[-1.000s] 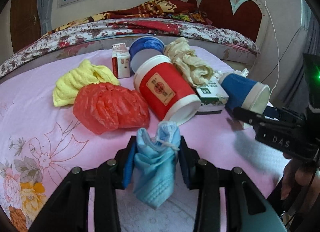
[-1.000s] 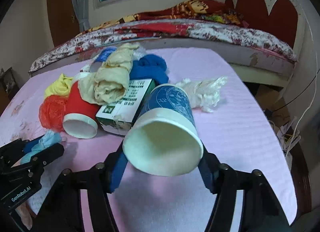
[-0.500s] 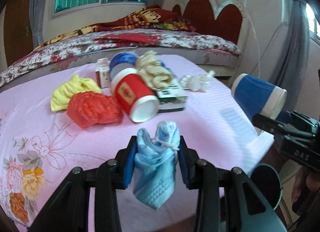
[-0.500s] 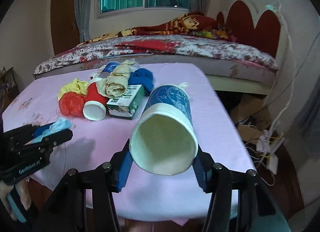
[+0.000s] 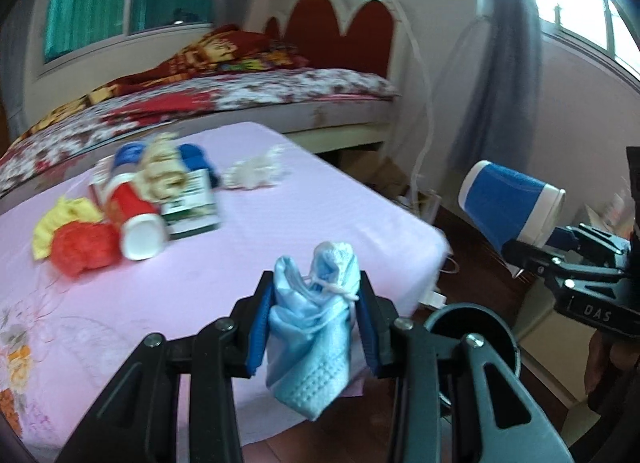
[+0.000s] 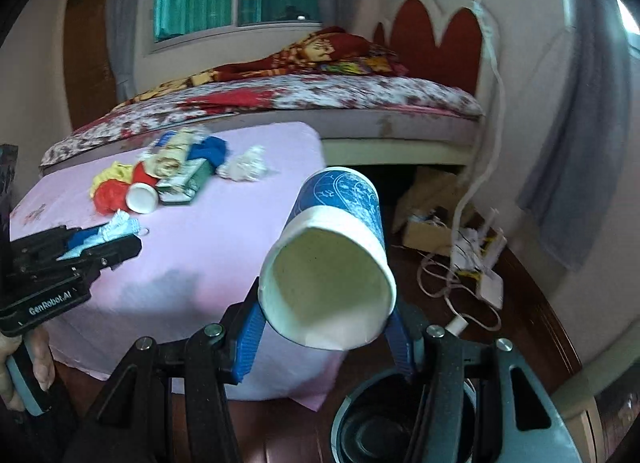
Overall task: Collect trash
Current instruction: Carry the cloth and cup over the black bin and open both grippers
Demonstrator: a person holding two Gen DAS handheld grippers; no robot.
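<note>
Your pink-sheeted table (image 5: 280, 223) stands before a bed (image 5: 240, 99). Left gripper (image 5: 312, 327) clamps the blue face mask (image 5: 310, 347); right gripper (image 6: 326, 327) clamps the empty blue paper cup (image 6: 336, 263) above a dark bin (image 6: 400, 423).

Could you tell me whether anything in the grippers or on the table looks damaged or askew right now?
Yes: the blue paper cup in the right gripper is squeezed, its white rim bent out of round. On the pink table, the red cup lies tipped on its side among crumpled trash. The face mask in the left gripper hangs bunched.
</note>
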